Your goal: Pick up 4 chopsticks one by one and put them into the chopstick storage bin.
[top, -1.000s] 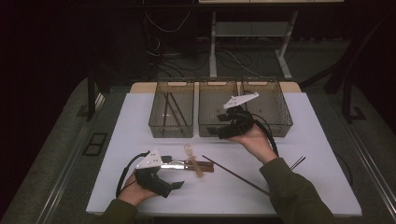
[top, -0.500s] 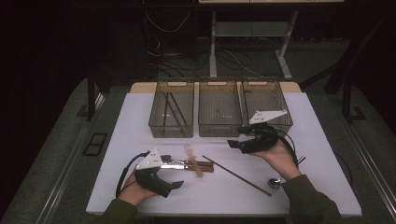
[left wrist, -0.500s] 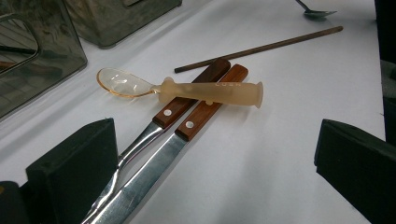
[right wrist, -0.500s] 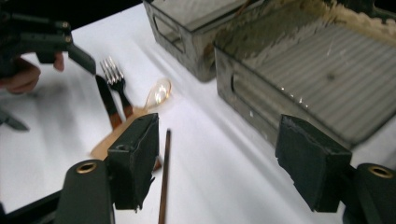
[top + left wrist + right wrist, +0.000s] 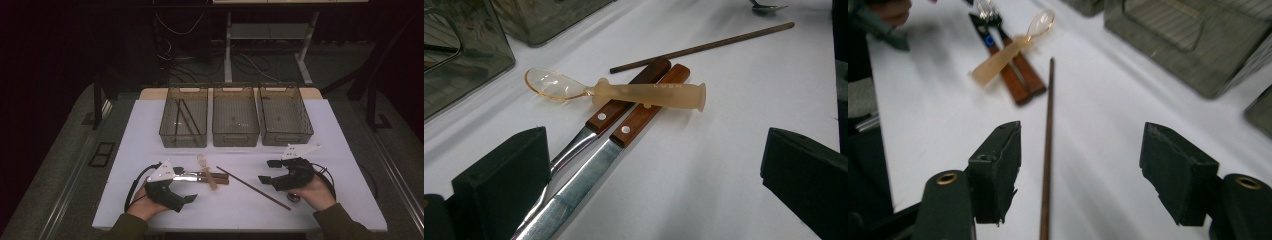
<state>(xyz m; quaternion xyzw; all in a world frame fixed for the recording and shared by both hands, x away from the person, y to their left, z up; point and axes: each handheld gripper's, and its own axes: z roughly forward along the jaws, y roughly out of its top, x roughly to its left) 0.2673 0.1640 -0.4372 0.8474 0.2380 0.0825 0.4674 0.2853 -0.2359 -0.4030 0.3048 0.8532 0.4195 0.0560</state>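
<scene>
A brown chopstick lies slantwise on the white table. My right gripper hovers open at its right end; in the right gripper view the chopstick runs up between the open jaws, nearer the left one, untouched. A wood-handled knife and fork lie side by side with a translucent amber spoon across their handles. My left gripper stands open at their metal ends. In the left gripper view the knife blade and the amber spoon lie ahead of the gripper.
Three smoky plastic bins stand in a row at the back: the left bin holds dark chopsticks, the middle bin and the right bin look bare. A small metal spoon lies by the right hand. The table's front edge is close.
My right gripper has come down from over the bins to the table's right front, by the chopstick's end. The left gripper has stayed put.
</scene>
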